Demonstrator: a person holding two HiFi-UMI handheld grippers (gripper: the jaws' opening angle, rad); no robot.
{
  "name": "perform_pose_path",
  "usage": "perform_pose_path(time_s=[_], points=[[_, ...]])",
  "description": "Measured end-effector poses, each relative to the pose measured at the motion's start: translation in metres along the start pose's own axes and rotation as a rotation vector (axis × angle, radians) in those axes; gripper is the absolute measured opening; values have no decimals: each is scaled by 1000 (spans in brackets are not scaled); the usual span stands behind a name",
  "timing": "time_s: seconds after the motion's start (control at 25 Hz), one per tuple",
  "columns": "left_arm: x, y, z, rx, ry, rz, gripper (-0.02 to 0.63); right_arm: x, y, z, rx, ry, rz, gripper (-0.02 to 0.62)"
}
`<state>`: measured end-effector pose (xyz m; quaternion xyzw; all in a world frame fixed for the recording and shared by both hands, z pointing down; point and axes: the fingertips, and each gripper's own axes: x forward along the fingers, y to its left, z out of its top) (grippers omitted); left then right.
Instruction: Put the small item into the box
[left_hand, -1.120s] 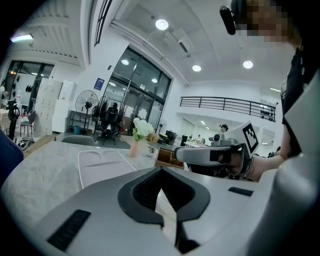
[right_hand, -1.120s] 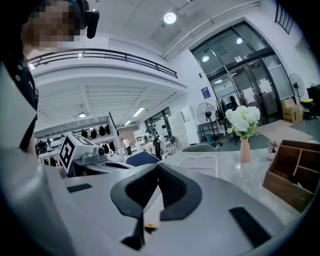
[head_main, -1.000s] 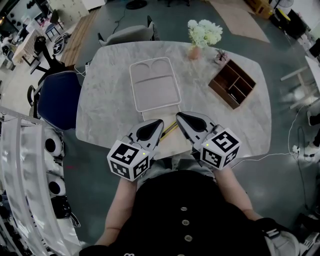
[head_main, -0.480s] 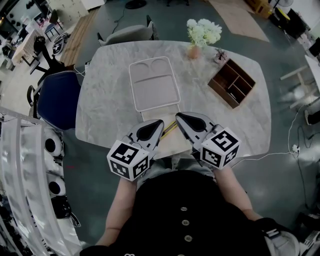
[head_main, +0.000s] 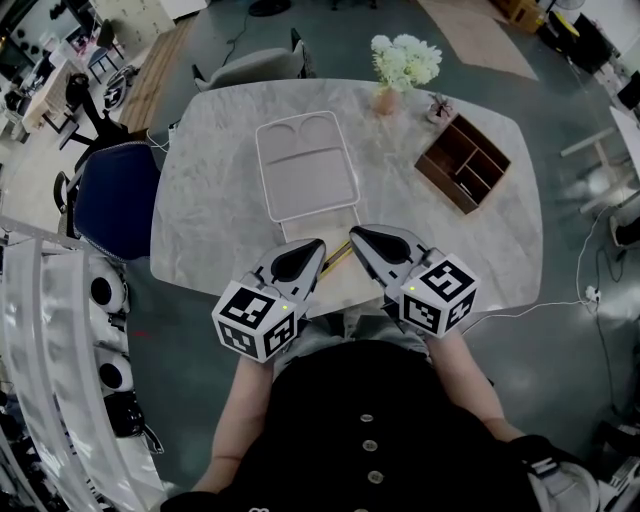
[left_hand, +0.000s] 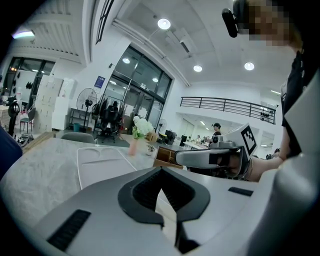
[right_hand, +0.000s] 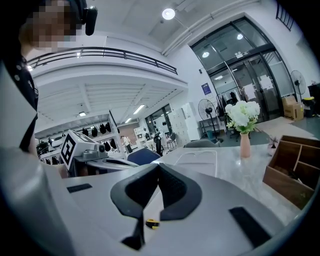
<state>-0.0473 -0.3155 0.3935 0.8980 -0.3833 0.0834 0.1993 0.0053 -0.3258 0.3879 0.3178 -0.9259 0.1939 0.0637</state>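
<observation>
A thin yellow-and-black item (head_main: 340, 257) lies on a pale board (head_main: 345, 285) at the table's near edge, between my two grippers. A bit of it shows below the right jaws (right_hand: 152, 223). The wooden box (head_main: 463, 165) with several compartments stands at the far right of the table, also in the right gripper view (right_hand: 295, 172). My left gripper (head_main: 318, 243) is shut and holds nothing; its jaws meet in the left gripper view (left_hand: 161, 172). My right gripper (head_main: 355, 232) is shut and holds nothing as well (right_hand: 159, 167). Both hover just over the board, tips pointing away from me.
A white divided tray (head_main: 305, 170) lies in the middle of the marble table (head_main: 200, 220). A vase of white flowers (head_main: 405, 65) and a small pot (head_main: 440, 108) stand at the far edge. A blue chair (head_main: 115, 195) stands on the left, a grey chair (head_main: 255, 68) beyond.
</observation>
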Motion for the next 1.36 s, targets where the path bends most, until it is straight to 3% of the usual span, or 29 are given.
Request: perform_pose_path(time_s=[1.36], points=[[2,-3,-9,-27,19,-20,17,-2,-2,-11,5,38,10,2]])
